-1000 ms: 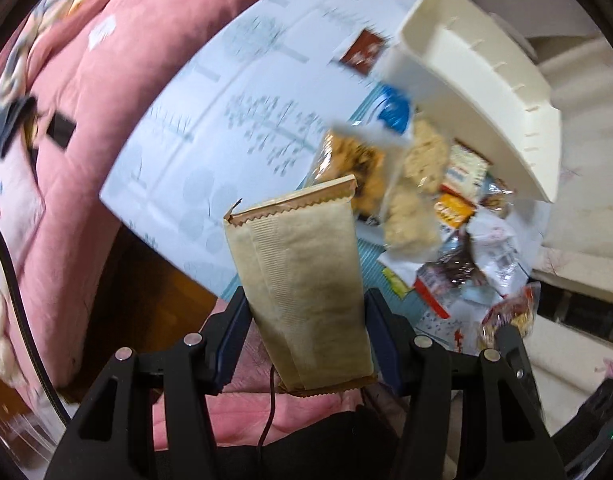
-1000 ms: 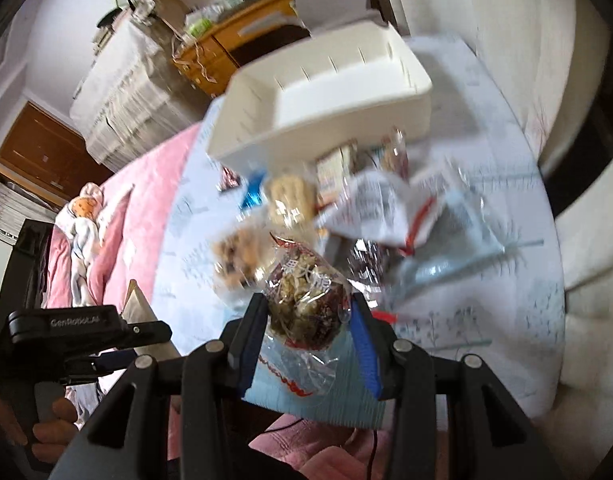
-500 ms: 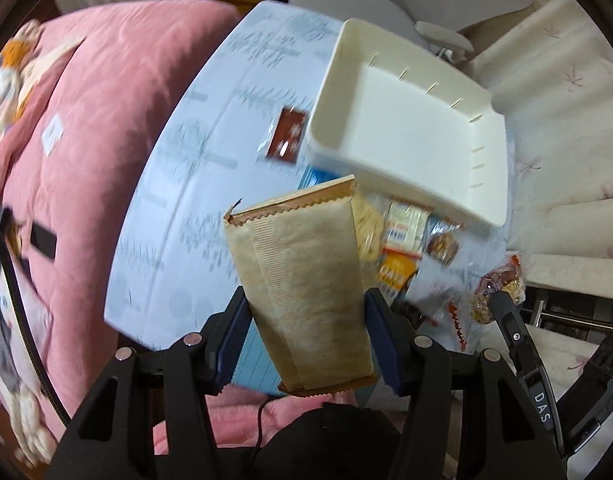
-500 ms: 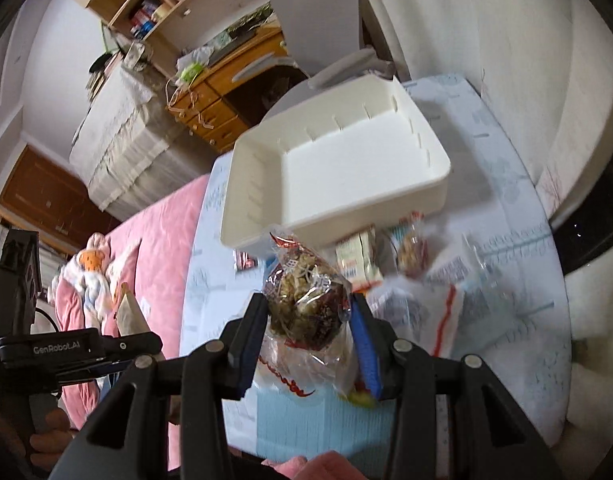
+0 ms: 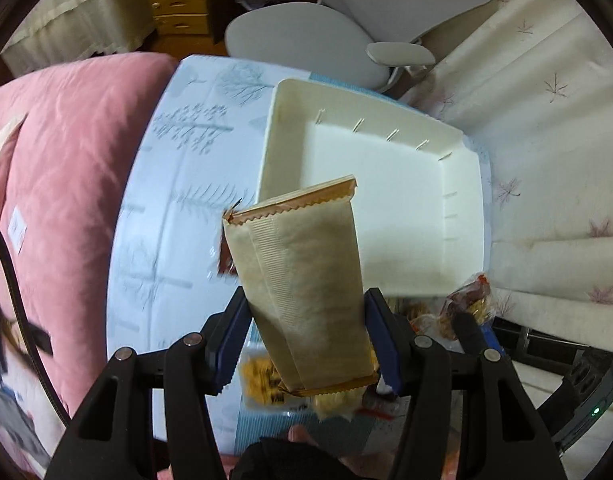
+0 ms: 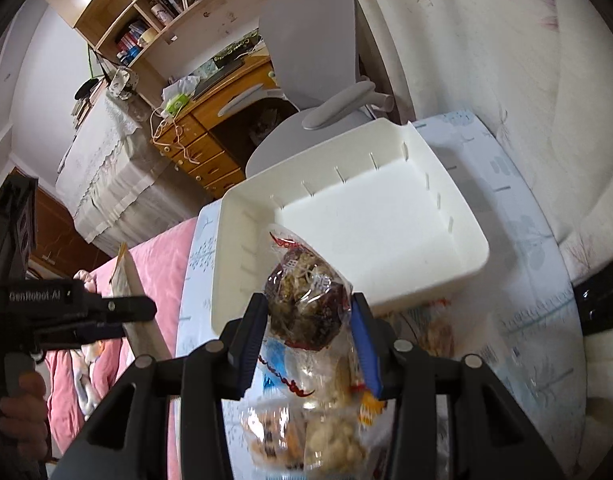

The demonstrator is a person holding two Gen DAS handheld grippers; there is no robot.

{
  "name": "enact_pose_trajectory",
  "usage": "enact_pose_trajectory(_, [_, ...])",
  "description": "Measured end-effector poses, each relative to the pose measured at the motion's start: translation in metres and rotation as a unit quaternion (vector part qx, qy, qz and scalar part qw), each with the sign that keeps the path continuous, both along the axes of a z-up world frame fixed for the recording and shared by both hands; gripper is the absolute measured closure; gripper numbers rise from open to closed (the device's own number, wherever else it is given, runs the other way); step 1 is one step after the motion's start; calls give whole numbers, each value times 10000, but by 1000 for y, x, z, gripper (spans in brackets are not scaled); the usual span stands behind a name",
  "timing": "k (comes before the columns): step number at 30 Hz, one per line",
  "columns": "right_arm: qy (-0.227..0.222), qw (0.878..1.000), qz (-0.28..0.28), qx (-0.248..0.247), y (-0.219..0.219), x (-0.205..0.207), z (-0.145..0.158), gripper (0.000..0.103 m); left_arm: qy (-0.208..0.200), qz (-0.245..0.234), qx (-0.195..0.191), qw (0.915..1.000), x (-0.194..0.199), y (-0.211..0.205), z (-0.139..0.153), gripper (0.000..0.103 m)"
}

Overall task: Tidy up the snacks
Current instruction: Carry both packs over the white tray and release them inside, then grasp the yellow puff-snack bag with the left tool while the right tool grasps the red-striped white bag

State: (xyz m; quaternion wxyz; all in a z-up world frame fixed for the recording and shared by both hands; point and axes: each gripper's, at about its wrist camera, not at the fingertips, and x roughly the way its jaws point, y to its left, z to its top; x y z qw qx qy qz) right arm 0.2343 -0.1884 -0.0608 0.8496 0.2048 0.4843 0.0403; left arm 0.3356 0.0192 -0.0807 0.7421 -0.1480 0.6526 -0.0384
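My left gripper [image 5: 306, 332] is shut on a tan paper snack packet [image 5: 302, 280], held upright above the near left corner of the empty white tray [image 5: 386, 208]. My right gripper [image 6: 306, 336] is shut on a clear bag of dark nutty snack [image 6: 306, 300], hanging just before the white tray [image 6: 370, 220] at its near edge. In the right wrist view the left gripper [image 6: 118, 312] shows at far left with the tan packet [image 6: 124, 272] edge-on. In the left wrist view the clear snack bag [image 5: 470, 304] peeks in at the tray's lower right.
Several loose snack packs [image 6: 306, 436] lie on the pale blue tree-print tablecloth [image 5: 178, 184] below both grippers. A pink quilt [image 5: 66, 160] lies left of the table. A grey office chair [image 6: 314, 80] and a wooden desk [image 6: 210, 132] stand beyond the tray; cream curtain at right.
Both grippers moved forward over the snack pile toward the tray, each keeping its packet. The tray now fills the middle of both views and the left gripper has rolled.
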Motion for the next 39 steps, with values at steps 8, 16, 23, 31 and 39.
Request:
enact_pose_trajectory(8, [-69,9995,-280,-86,-3,20,-13,57,-241,-697,-185,9971,39,-24,-13,47])
enact_pose_trajectory(16, [-214,9983,-523,146,-14,19,-5,44,44,-828,-28,9965,32,-32,-20,33])
enact_pose_trajectory(23, [-297,9985,-440,141,-20,-9,9,44,-198,-821,113,9964,2,-28,-2,32])
enact_pose_trajectory(31, [-411,9985,-357,106,-33,-57,26,43,-321,-816,180,9960,-56,-25,13,32])
enact_pose_trajectory(39, [-402,9989,-258,-24,-46,-116,39,37,-346,-659,162,9971,-127,-20,16,30])
